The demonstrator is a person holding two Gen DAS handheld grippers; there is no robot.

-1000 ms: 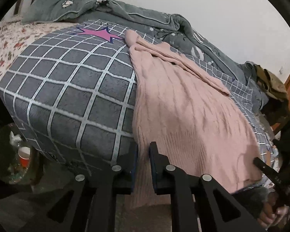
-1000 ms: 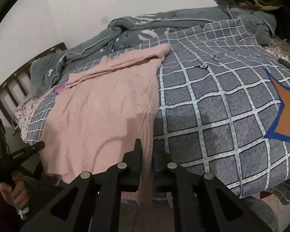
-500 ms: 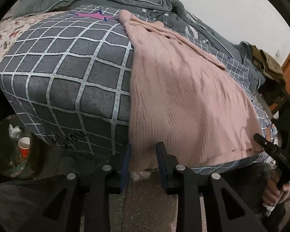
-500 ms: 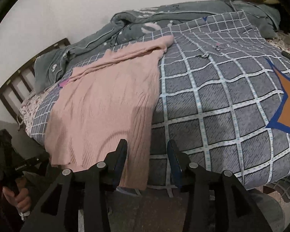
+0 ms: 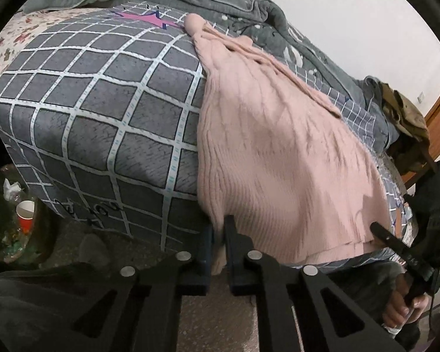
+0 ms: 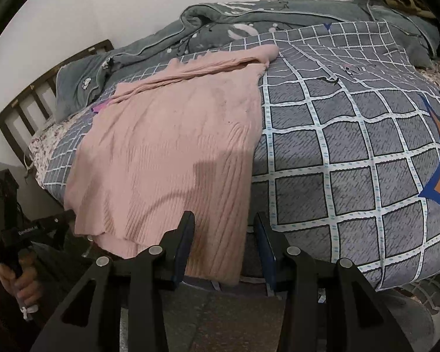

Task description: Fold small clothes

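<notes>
At lower centre of both views, I noted the pink sweater (image 5: 278,152) overhanging the checked quilt's (image 5: 102,111) near edge. My left gripper (image 5: 218,246) pinched its hem corner; my right gripper (image 6: 224,246) straddled the opposite corner, jaws apart.

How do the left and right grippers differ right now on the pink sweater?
The left gripper has its fingers nearly closed, pinching the hem corner of the pink sweater; the right gripper is wide open with the hem only lying between its fingers. The left sits at the sweater's left bottom corner, the right at the opposite one. Both are at the hem hanging over the edge of the checked quilt.
</notes>
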